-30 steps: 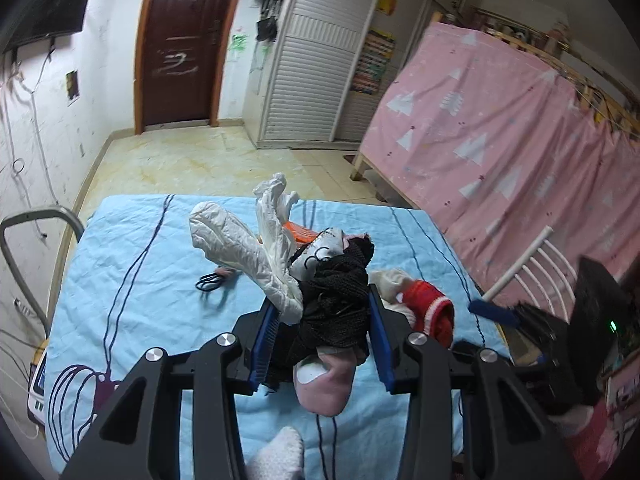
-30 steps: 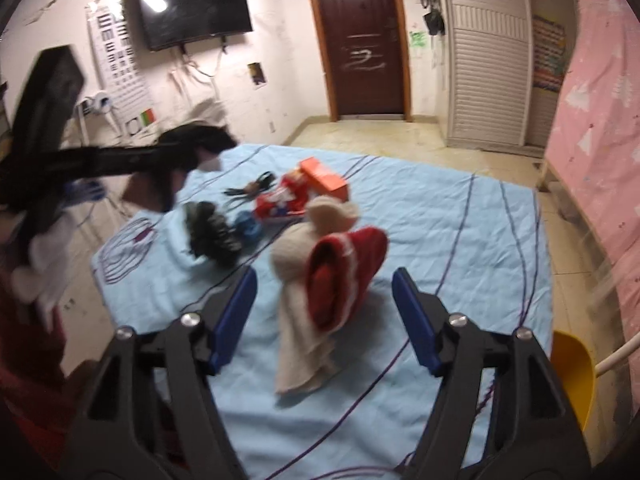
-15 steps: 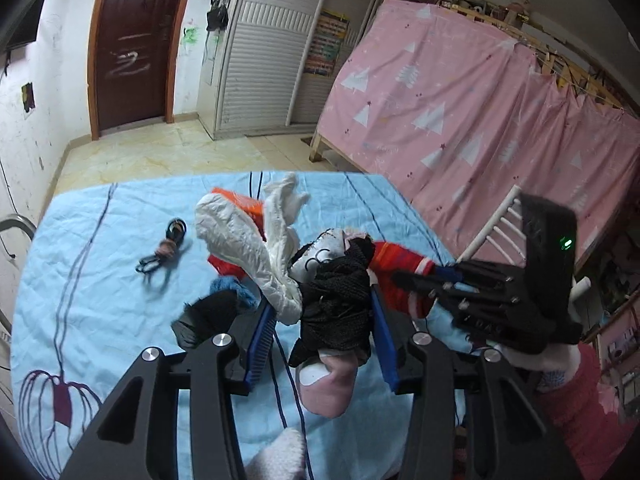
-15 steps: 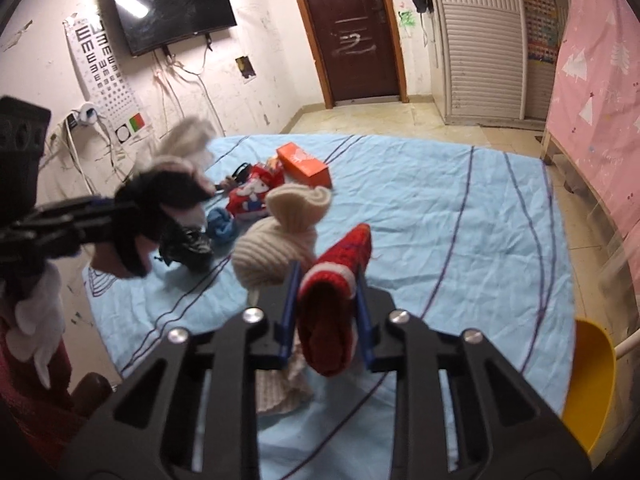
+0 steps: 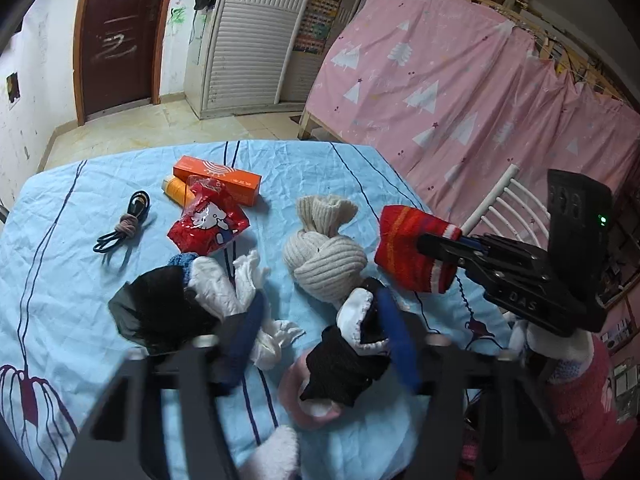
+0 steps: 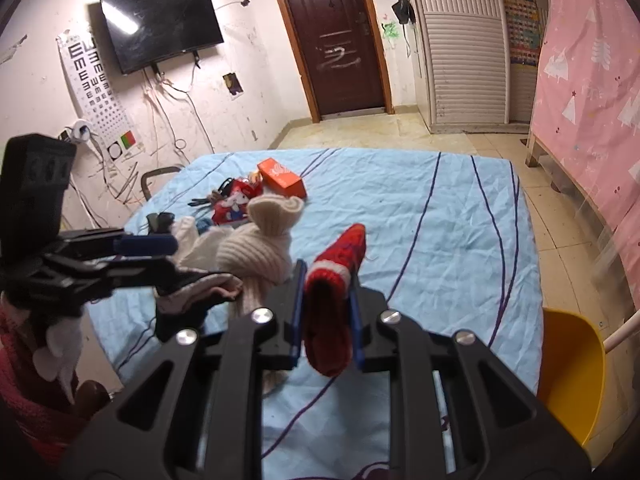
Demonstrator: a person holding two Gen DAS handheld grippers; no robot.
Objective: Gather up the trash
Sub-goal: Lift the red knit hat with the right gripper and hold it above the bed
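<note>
On the blue bedsheet (image 5: 340, 176) lies a knotted beige sock (image 5: 324, 256). My right gripper (image 6: 326, 280) is shut on a red knit sock (image 6: 332, 320) with a white band, held just above the sheet; the left wrist view also shows this red sock (image 5: 408, 256). My left gripper (image 5: 320, 332) hangs low over the sheet, jaws apart. White gloves (image 5: 224, 288) lean on its left finger and a black sock with white trim (image 5: 348, 356) on its right finger, with bare sheet between them. A black plastic bag (image 5: 160, 312) lies beside the gloves.
Farther back lie a red cartoon bag (image 5: 208, 228), an orange box (image 5: 224, 178), an orange tube (image 5: 174, 188) and a black cable (image 5: 124, 228). A yellow chair (image 6: 568, 364) stands at the bed's right edge, with a pink curtain (image 5: 460, 92) beyond it.
My right gripper closed on the red sock and raised it off the sheet. My left gripper sank toward the bed, and its bundle came apart into gloves and black sock.
</note>
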